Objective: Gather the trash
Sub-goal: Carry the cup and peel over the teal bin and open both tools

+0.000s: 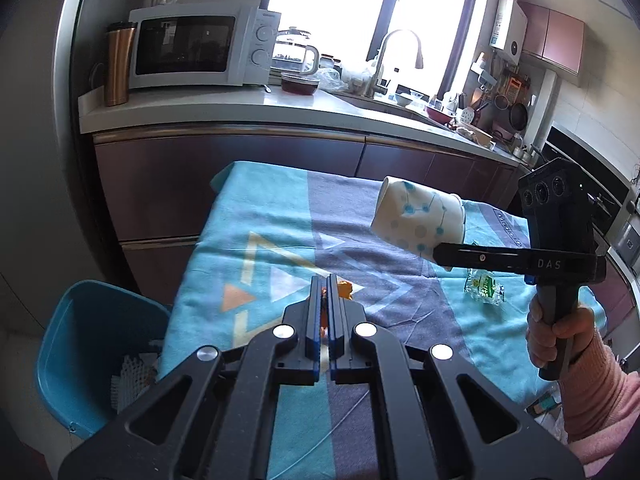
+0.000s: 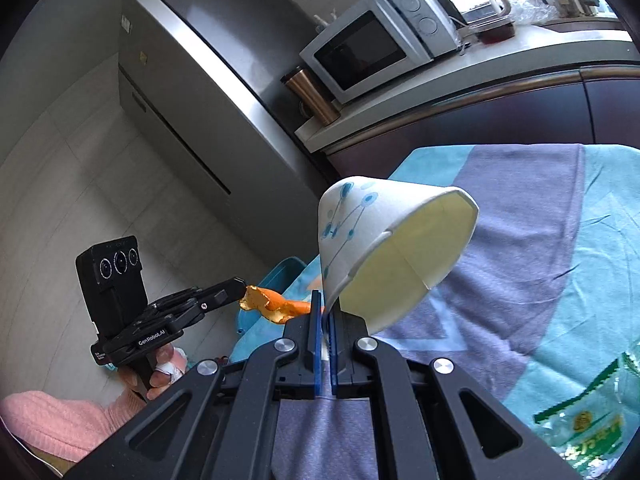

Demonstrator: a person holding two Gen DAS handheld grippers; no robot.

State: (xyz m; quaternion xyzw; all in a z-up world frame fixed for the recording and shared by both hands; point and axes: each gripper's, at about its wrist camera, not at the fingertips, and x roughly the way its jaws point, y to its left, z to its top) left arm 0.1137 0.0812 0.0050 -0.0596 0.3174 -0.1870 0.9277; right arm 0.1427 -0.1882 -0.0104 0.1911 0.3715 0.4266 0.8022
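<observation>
you're partway through: both pieces of trash you hold are off the blue-and-purple patterned tablecloth (image 1: 280, 216) and in the air, neither yet in the blue plastic bin (image 1: 68, 344) that stands on the floor beside the table's left edge, with something white already inside it. your left gripper (image 1: 325, 300) is clamped together on a curled strip of orange peel (image 2: 276, 303), which sticks out past the tips. your right gripper (image 2: 325, 316) is pinched shut on the rim wall of a white paper cup with blue dots (image 2: 384, 248), tipped on its side over the table. a crumpled clear wrapper with green print (image 1: 484, 289) lies on the cloth, so after dropping these two, i judge that one is left to fetch.
</observation>
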